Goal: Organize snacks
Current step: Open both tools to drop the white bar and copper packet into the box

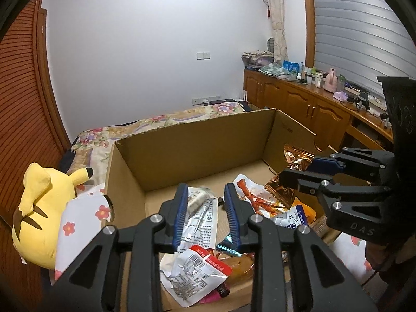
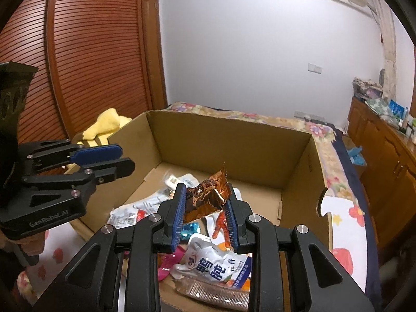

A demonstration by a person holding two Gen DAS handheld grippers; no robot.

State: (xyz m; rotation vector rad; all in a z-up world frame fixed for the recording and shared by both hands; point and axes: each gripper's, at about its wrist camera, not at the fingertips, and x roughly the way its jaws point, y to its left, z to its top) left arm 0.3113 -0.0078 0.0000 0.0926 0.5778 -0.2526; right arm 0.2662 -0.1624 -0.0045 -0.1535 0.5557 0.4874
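- On the bed (image 1: 109, 132), far to my left, a yellow plush toy (image 1: 39, 213) lies against the flowered bedding, just outside the left wall of the cardboard box (image 1: 197, 140).
- The box sits open-topped on the bed, and the snacks lie heaped at its near end, with the far part of its floor bare.
- My left tool (image 1: 206, 210) hangs over that heap with its blue pads spread apart and nothing between them; seen from the other side, its fingers look close together, so I go by my own view.
- Beneath its gap lies a white packet with small print (image 1: 201, 218), and nearer to me a white and red packet (image 1: 197, 273) rests on an orange one.
- To the right of that, a clear packet with red chicken feet printed on it (image 1: 260, 200) lies flat on the box floor.
- My right tool (image 2: 205, 214) is closed on a crinkled copper foil packet (image 2: 205, 197), held above the heap, over the right part of the box.
- Under it sits a white and blue packet with large characters (image 2: 213, 265), lying on a clear-topped tray.
- Farthest right, a wooden cabinet (image 1: 312, 106) runs along the wall, its top crowded with bottles and small things.
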